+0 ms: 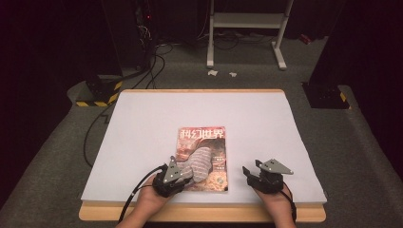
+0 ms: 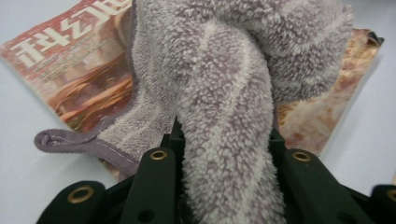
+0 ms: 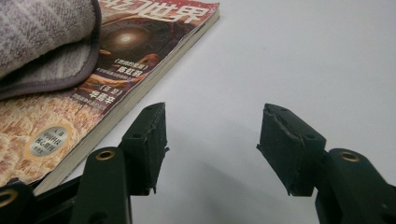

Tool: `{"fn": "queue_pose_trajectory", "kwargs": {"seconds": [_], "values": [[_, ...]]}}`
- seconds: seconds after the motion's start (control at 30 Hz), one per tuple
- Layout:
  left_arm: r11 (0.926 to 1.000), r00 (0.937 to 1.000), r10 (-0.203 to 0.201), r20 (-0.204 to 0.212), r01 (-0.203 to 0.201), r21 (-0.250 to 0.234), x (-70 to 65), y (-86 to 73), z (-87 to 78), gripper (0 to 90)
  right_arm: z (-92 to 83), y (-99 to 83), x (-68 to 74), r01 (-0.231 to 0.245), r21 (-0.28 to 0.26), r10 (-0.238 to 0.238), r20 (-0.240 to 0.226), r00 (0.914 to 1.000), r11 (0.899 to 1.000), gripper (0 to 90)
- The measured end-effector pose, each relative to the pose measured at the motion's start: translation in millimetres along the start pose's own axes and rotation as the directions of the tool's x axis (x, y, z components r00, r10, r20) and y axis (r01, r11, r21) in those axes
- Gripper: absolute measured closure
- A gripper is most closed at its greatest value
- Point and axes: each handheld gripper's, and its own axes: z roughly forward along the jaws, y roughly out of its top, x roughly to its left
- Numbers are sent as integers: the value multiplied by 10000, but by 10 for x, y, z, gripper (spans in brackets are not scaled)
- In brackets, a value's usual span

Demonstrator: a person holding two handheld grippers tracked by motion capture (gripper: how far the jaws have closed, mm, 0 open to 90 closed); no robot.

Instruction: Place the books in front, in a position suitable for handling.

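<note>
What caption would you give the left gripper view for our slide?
Left gripper shut on a fluffy grey towel lying across a magazine on the white table.

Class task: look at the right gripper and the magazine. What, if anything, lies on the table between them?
Nothing: in the right gripper view, bare white table separates the open right gripper from the magazine edge.

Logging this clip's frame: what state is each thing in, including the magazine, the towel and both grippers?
Magazine: closed, flat on the white table, cover up.
Towel: bunched, lying on the magazine, one end clamped.
Left gripper: shut on the towel.
Right gripper: open, holding nothing, beside the magazine's edge.
</note>
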Motion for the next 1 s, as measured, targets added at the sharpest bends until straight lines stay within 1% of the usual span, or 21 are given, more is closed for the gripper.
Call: {"fn": "queue_pose_trajectory", "kwargs": {"seconds": [0.13, 0.23, 0.3, 0.33, 0.5, 0.67, 0.77, 0.87, 1.0], "values": [[10000, 9995, -51, 306, 52, -22, -54, 46, 49, 674, -4, -3, -4, -30, 14, 30, 49, 10000, 10000, 411], [10000, 9988, 93, 479, -93, -6, -113, 97, 100, 673, -3, -6, -8, -60, 33, 59, 80, 10000, 10000, 410], [10000, 9982, 85, 593, -85, -2, -149, 128, 138, 672, -6, -8, -16, -39, 28, 39, 102, 9999, 10000, 410], [9998, 9980, 189, 609, -192, 30, -171, 153, 159, 671, -10, -9, -17, -74, 28, 73, 111, 9999, 10000, 410], [9994, 9957, 343, 861, -349, 51, -249, 238, 248, 670, -41, -14, -64, -245, -53, 246, 214, 9995, 9997, 409], [9973, 9909, 707, 1148, -727, 138, -358, 367, 367, 667, -54, -23, -104, -378, -38, 379, 299, 9988, 9993, 408], [9956, 9869, 895, 1339, -925, 165, -440, 432, 426, 665, -52, -19, -110, -324, -22, 324, 357, 9988, 9995, 402], [9919, 9823, 1225, 1415, -1258, 149, -541, 485, 473, 662, -50, -16, -108, -320, -42, 321, 425, 9986, 9995, 397], [9902, 9805, 1365, 1416, -1394, 103, -582, 502, 494, 661, -40, -24, -111, -246, -46, 248, 433, 9988, 9997, 400]]}}
